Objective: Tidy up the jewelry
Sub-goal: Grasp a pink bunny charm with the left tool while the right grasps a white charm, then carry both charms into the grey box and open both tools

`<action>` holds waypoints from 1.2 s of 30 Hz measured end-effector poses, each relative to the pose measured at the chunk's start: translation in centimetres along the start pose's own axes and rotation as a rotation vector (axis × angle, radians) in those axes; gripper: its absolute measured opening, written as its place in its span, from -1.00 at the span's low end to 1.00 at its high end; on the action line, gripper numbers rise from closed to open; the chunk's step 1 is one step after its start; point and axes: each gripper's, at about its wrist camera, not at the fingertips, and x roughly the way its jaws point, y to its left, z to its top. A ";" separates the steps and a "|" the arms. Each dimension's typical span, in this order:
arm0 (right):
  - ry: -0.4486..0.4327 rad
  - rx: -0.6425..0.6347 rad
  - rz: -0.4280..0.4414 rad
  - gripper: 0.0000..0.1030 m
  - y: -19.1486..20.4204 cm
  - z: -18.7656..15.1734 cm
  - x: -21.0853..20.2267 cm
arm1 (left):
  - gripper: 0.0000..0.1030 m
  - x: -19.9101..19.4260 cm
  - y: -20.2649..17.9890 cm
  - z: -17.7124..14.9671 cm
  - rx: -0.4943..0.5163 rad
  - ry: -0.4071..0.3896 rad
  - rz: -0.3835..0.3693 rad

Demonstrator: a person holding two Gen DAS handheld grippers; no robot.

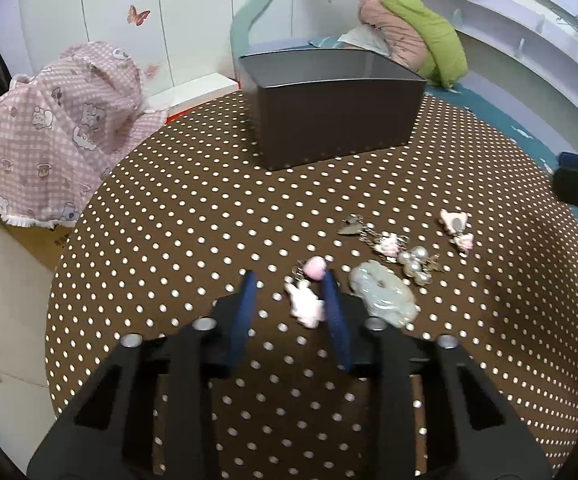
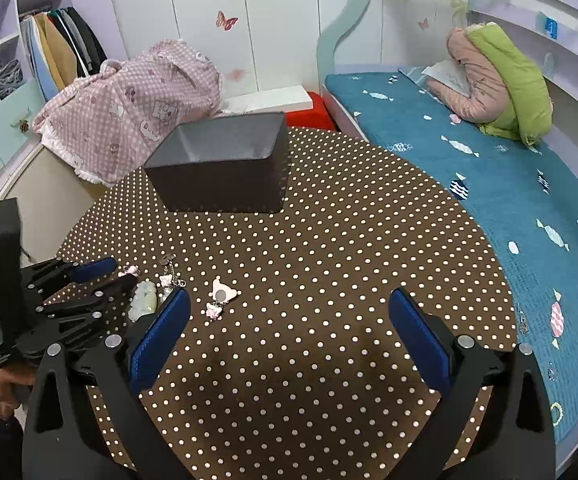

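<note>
Near side of grey box (image 1: 329, 108), on counter (image 1: 177, 240) — pink charm (image 1: 305, 300) between parted left claw (image 1: 289, 280) fingers, not gripped. Close squarely on charm body, avoid jade piece (image 1: 385, 292) alongside — right claw (image 2: 289, 308) wide apart, idle.

The round table (image 2: 329, 264) wears a brown cloth with white polka dots. At about ten o'clock from it, a pink checked cloth with cartoon bears (image 2: 137, 104) is draped over something on the low cabinet (image 1: 5, 312). Behind that, white wardrobe doors carry butterfly stickers (image 2: 226, 21), and a white board (image 2: 269, 100) rests on a red box (image 2: 316, 114). From one to four o'clock runs a bed with a teal blanket (image 2: 489, 208), printed with candy shapes. A pink and green rolled quilt (image 2: 501, 80) sits at its far end. Clothes (image 2: 65, 44) hang in open shelving at eleven o'clock.
</note>
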 end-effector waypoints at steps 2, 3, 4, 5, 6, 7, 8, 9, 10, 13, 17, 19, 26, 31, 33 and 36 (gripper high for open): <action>0.021 -0.011 0.004 0.86 0.3 -0.1 1.1 | -0.69 -0.4 -0.1 -0.5 -0.020 -0.005 -0.009; 0.031 -0.015 0.011 0.86 0.5 -0.3 1.6 | -0.68 -0.6 -0.1 -0.7 -0.033 -0.008 -0.016; 0.043 -0.022 0.021 0.85 0.7 -0.4 2.1 | -0.68 -0.8 0.1 -1.0 -0.049 -0.012 -0.024; 0.052 -0.030 0.029 0.83 1.0 -0.4 2.6 | -0.68 -1.1 0.0 -1.4 -0.057 -0.016 -0.028; 0.058 -0.039 0.037 0.81 1.3 -0.5 3.2 | -0.69 -1.4 0.0 -1.6 -0.061 -0.020 -0.029; 0.066 -0.050 0.048 0.75 1.7 -0.6 3.7 | -0.69 -1.7 -0.1 -2.1 -0.066 -0.024 -0.029; 0.071 -0.058 0.054 0.69 2.1 -0.6 4.0 | -0.69 -2.0 -0.1 -2.5 -0.074 -0.028 -0.030; 0.079 -0.069 0.058 0.62 2.6 -0.6 4.5 | -0.69 -2.2 -0.1 -2.6 -0.080 -0.030 -0.029; 0.084 -0.076 0.059 0.51 2.9 -0.6 4.8 | -0.69 -2.4 0.0 -2.7 -0.090 -0.034 -0.026; 0.097 -0.104 0.061 0.23 3.7 -0.7 5.9 | -0.69 -3.3 0.5 -2.9 -0.119 -0.050 -0.023; 0.074 -0.183 0.039 -0.37 5.1 -0.8 6.1 | -0.69 -4.4 1.1 -3.0 -0.142 -0.072 -0.018; 0.064 -0.223 0.032 -0.62 5.5 -1.1 6.0 | -0.69 -4.8 1.5 -2.8 -0.151 -0.080 -0.020; 0.041 -0.187 0.069 -0.72 3.8 -2.1 4.8 | -0.69 -5.9 1.8 -2.0 -0.167 -0.108 -0.020; 0.015 -0.174 0.082 -0.72 3.0 -1.7 3.3 | -0.69 -6.8 1.8 -1.3 -0.171 -0.134 -0.018; 0.001 -0.173 0.088 -0.72 2.9 -1.3 2.5 | -0.69 -7.3 1.8 -1.1 -0.173 -0.146 -0.020; -0.027 -0.172 0.096 -0.72 3.0 -0.5 1.2 | -0.69 -8.2 1.9 -0.5 -0.165 -0.170 -0.014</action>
